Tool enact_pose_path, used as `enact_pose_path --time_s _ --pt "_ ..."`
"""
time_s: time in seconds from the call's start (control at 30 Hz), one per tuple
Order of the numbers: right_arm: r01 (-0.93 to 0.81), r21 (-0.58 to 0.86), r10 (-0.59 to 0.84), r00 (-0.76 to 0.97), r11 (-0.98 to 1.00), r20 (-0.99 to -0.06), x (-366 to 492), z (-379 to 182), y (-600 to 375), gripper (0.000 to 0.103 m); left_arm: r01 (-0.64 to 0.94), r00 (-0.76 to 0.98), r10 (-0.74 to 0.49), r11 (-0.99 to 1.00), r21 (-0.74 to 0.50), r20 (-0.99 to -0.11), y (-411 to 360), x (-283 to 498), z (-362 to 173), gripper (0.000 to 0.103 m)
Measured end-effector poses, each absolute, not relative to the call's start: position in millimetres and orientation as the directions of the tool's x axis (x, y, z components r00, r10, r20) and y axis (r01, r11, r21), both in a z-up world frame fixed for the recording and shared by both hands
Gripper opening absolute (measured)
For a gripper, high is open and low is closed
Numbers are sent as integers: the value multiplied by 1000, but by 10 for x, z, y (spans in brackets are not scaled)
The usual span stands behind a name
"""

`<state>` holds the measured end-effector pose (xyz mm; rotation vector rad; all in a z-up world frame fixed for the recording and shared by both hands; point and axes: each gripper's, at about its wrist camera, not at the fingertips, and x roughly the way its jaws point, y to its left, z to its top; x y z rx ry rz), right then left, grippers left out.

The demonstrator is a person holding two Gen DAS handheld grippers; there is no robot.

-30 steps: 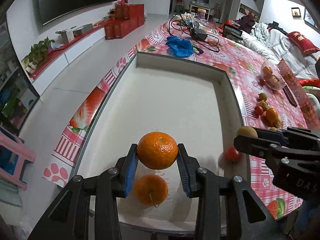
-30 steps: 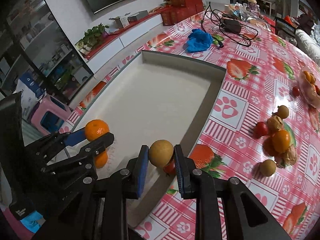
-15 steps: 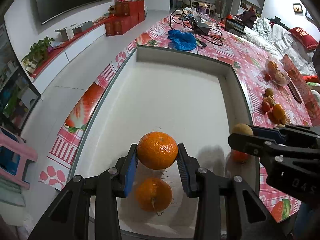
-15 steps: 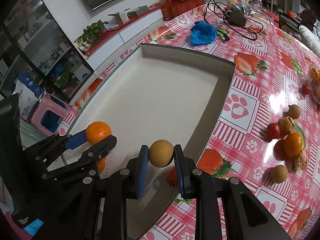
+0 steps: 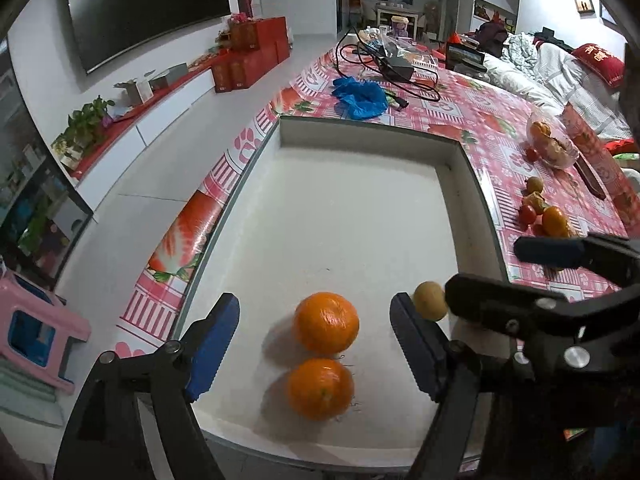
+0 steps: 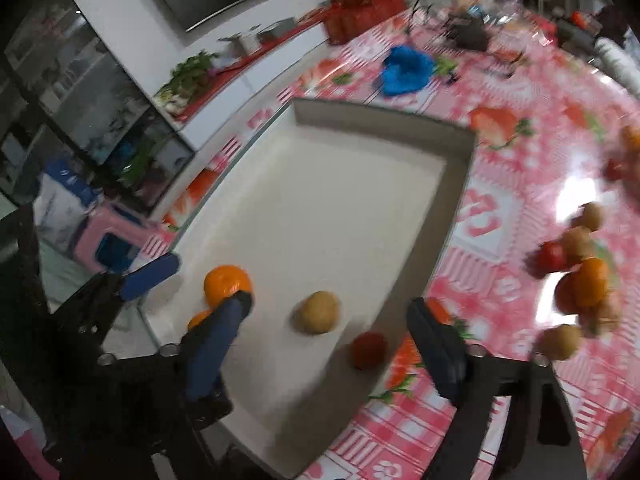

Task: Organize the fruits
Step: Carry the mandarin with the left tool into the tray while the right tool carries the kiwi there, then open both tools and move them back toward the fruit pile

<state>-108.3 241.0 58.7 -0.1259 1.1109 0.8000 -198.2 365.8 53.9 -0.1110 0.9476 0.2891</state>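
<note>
Fruit is being sorted by kind in the tray [image 5: 460, 184]: one orange [image 5: 326, 322] sits touching another [image 5: 320, 388] at 6 o'clock, with the brown fruit [image 6: 317, 312] and tomato [image 6: 369, 350] at 5 o'clock. The left gripper [image 5: 314, 336] and right gripper [image 6: 332, 332] are both spread wide, holding nothing. More fruit [image 5: 544, 216] waits on the table at 3 o'clock.

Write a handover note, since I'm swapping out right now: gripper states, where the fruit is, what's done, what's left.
Left hand-held gripper: open, empty, over the two oranges in the white tray.
Right hand-held gripper: open, empty, above the tan fruit in the tray.
A small red fruit also lies by the tray's right wall.
Done: four fruits in the tray.
Left: the loose fruit cluster on the tablecloth.
</note>
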Motion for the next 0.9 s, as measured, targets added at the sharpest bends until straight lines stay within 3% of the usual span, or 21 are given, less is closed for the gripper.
enact_pose_path --time_s 0.23,0.3,0.6,0.9 --pt "-593 265 503 279 760 -818 -1053 745 2088 87 -248 569 174 968 33 -804 3459 -1959 727 81" --pt "-557 266 492 305 787 -816 -992 749 1904 103 -223 580 160 974 33 -799 3364 -1943 800 81" --pt "-353 231 360 365 907 -858 -734 474 882 103 -86 591 55 996 5 -805 2756 -1784 981 81" --pt "-177 68 134 394 982 -910 -728 75 -172 103 40 567 -9 999 17 -823 2035 -1380 988 81"
